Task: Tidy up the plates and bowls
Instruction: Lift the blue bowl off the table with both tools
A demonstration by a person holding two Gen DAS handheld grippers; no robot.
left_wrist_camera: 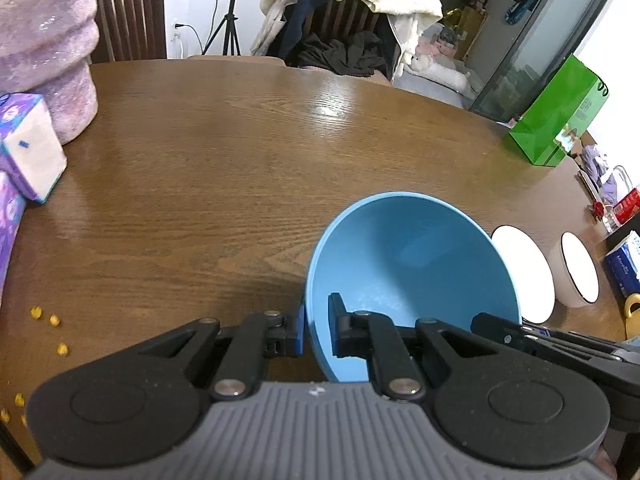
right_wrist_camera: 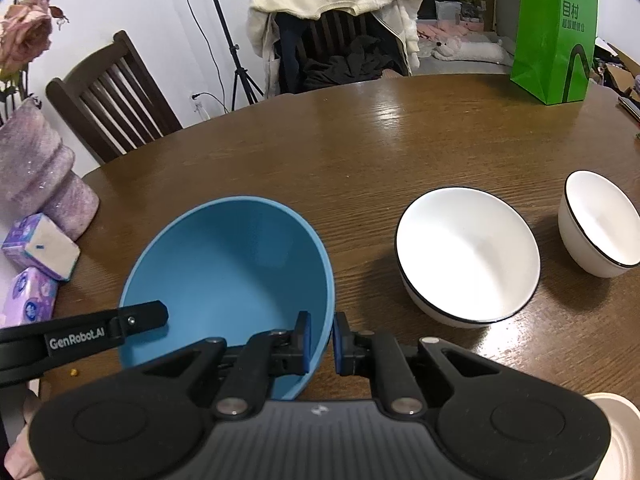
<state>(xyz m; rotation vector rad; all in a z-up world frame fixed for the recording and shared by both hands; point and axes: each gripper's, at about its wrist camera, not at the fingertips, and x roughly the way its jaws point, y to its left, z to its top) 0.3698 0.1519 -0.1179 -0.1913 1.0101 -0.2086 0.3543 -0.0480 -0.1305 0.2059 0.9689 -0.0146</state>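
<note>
Both grippers are clenched on the rim of one blue bowl (right_wrist_camera: 228, 276), tilted above the wooden worktop (right_wrist_camera: 360, 152): the left gripper (left_wrist_camera: 316, 330) on its left rim, the right gripper (right_wrist_camera: 322, 342) on its right. Two white bowls, a large one (right_wrist_camera: 468, 256) and a small one (right_wrist_camera: 600, 224), stand to the right.

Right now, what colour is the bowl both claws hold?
Blue bowl, clearest in the right wrist view.

Your wooden counter (right_wrist_camera: 360, 152) carries two white bowls (right_wrist_camera: 468, 256) right of the jaws, tissue packs (right_wrist_camera: 42, 248) left, green bag (right_wrist_camera: 554, 36) beyond.
</note>
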